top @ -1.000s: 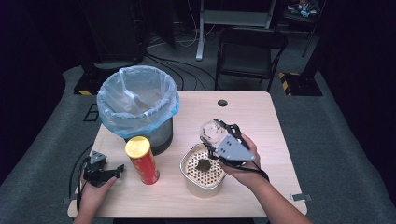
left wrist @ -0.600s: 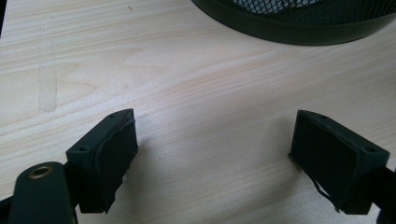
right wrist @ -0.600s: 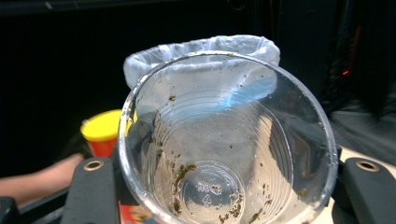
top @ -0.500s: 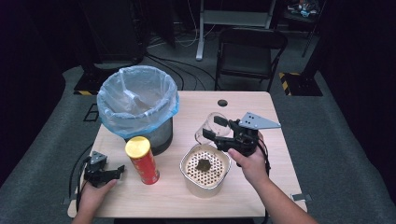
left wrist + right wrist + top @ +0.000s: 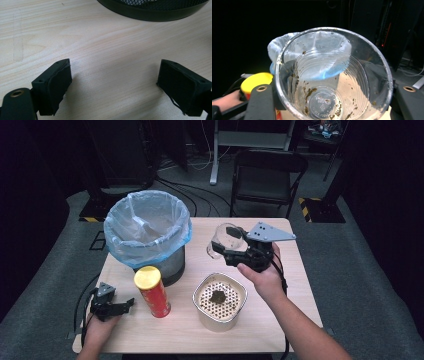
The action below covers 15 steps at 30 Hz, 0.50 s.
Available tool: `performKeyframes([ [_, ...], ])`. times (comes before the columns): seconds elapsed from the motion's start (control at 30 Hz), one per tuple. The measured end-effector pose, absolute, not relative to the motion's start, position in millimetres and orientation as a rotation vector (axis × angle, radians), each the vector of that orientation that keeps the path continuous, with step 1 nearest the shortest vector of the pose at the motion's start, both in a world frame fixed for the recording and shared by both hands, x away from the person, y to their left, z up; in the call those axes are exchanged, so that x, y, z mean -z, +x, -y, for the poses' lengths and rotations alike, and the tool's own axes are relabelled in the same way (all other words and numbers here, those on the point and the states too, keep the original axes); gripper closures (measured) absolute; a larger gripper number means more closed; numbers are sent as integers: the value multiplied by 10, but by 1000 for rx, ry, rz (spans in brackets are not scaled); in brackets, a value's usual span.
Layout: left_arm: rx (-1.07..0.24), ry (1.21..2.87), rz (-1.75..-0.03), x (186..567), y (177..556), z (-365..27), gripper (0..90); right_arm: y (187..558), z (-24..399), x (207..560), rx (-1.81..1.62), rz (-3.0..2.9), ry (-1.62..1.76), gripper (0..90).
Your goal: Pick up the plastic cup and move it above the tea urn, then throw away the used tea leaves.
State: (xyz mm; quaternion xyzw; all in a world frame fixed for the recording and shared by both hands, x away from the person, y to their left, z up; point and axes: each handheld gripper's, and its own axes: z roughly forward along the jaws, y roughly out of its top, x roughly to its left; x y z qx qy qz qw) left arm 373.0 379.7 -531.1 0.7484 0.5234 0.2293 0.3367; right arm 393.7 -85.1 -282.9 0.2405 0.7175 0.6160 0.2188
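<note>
Right gripper (image 5: 231, 251) raised above the right half of the light wooden table (image 5: 295, 285), jaws clamped on the sides of a clear ribbed plastic cup (image 5: 223, 240). Cup tilted, mouth toward the gripper camera, dark residue specks on inner wall and base in the right gripper view (image 5: 322, 100). Directly nearer, a white round-cornered container with a perforated insert (image 5: 220, 301), a small dark clump (image 5: 218, 296) resting on the insert. Left of that container, a red cylindrical can with a yellow lid (image 5: 151, 291), upright. Beyond the can, a dark mesh bin lined with a pale blue plastic bag (image 5: 147, 232), at the far left of the table. Left gripper (image 5: 122, 305) at the near left corner, low over the tabletop, jaws wide apart with nothing between them; bare wood between the pads (image 5: 58, 82) in the left gripper view, bin base (image 5: 152, 11) just ahead.
</note>
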Motion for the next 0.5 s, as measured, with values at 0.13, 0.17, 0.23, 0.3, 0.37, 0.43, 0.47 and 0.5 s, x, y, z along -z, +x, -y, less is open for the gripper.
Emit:
performKeyframes([
  [0.13,-599,1955,-1361,5310,3727,-3799,118,4053,779,2756,-1677,-1995,681,331],
  [0.17,-599,1955,-1360,5310,3726,-3799,118,4080,763,2744,-1674,-1999,693,331],
  [0.23,-599,1955,-1360,5310,3726,-3799,118,4129,727,2716,-1664,-1997,693,331],
  [0.3,-597,1952,-1362,5311,3724,-3796,119,4177,691,2682,-1659,-1989,682,332],
  [0.37,-598,1952,-1362,5311,3724,-3796,120,4212,649,2651,-1666,-1985,687,331],
  [0.43,-595,1952,-1363,5311,3723,-3796,120,4245,605,2626,-1652,-1985,683,327],
  [0.47,-598,1953,-1362,5310,3724,-3797,120,4269,571,2609,-1643,-1991,678,326],
  [0.5,-596,1952,-1363,5311,3723,-3796,120,4289,545,2597,-1638,-1994,668,327],
])
